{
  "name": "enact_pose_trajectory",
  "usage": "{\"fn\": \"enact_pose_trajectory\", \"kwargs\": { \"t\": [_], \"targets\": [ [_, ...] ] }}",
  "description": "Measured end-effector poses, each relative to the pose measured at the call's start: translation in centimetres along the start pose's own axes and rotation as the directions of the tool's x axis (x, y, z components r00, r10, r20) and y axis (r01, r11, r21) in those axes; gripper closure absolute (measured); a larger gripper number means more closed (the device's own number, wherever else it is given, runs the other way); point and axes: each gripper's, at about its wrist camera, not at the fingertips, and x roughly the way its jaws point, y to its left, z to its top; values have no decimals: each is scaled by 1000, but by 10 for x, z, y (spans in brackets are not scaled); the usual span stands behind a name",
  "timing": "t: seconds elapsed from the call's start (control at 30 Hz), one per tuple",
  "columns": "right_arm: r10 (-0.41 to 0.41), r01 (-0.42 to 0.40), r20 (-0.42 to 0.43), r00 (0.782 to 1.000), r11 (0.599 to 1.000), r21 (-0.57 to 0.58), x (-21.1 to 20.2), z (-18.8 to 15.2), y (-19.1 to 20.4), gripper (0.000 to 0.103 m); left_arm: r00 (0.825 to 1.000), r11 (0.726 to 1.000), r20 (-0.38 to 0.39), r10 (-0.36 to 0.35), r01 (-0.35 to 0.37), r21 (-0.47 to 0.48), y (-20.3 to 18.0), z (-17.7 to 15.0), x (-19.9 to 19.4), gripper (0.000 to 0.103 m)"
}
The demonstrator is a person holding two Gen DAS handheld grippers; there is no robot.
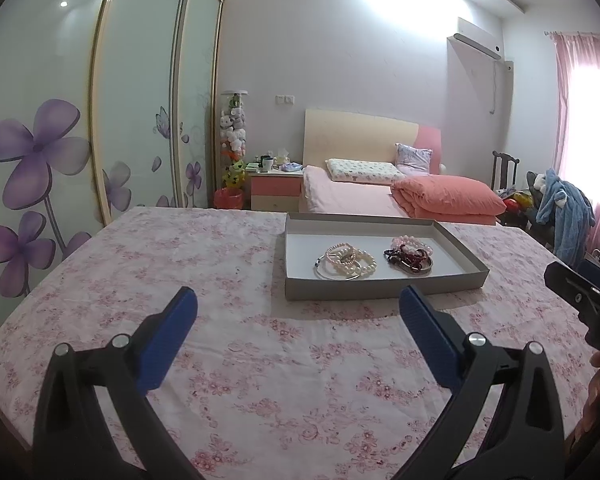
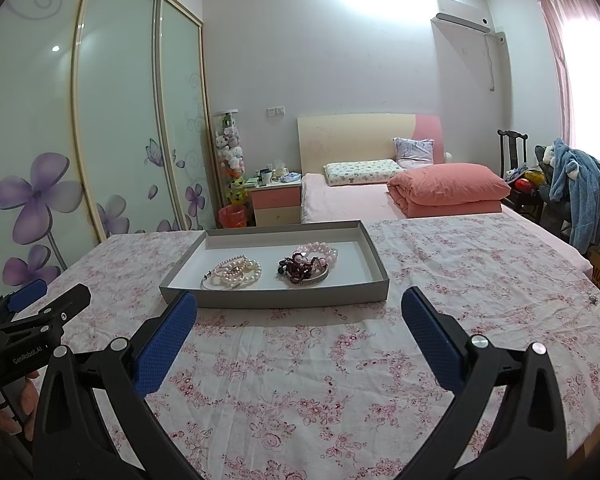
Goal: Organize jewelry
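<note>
A shallow grey box lid (image 1: 380, 290) (image 2: 276, 300) lies on the floral tablecloth. Inside it are two piles of jewelry: white and pink pearl bracelets with a silver bangle (image 1: 346, 262) (image 2: 234, 270) on the left, and dark red beads, pink beads and a silver bangle (image 1: 410, 254) (image 2: 308, 264) on the right. My left gripper (image 1: 298, 306) is open and empty, in front of the box and a little left of it. My right gripper (image 2: 298, 308) is open and empty, just in front of the box. The left gripper also shows in the right wrist view (image 2: 48, 300).
The table is covered with a pink floral cloth (image 1: 260, 360) (image 2: 460, 280). A small metallic item (image 2: 592, 300) lies near the right table edge. Behind are a bed (image 1: 380, 196), a nightstand (image 2: 276, 200), a wardrobe (image 1: 40, 160) and a chair with clothes (image 2: 572, 192).
</note>
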Motion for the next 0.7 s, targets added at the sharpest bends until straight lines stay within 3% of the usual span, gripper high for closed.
{"fn": "enact_pose_trajectory", "kwargs": {
  "t": [0.7],
  "targets": [
    [3,-3,-10,1000,1000,1,2,-4,2,2,1000,1000,-17,7,-7,7,-4,-2,2,4]
  ]
}}
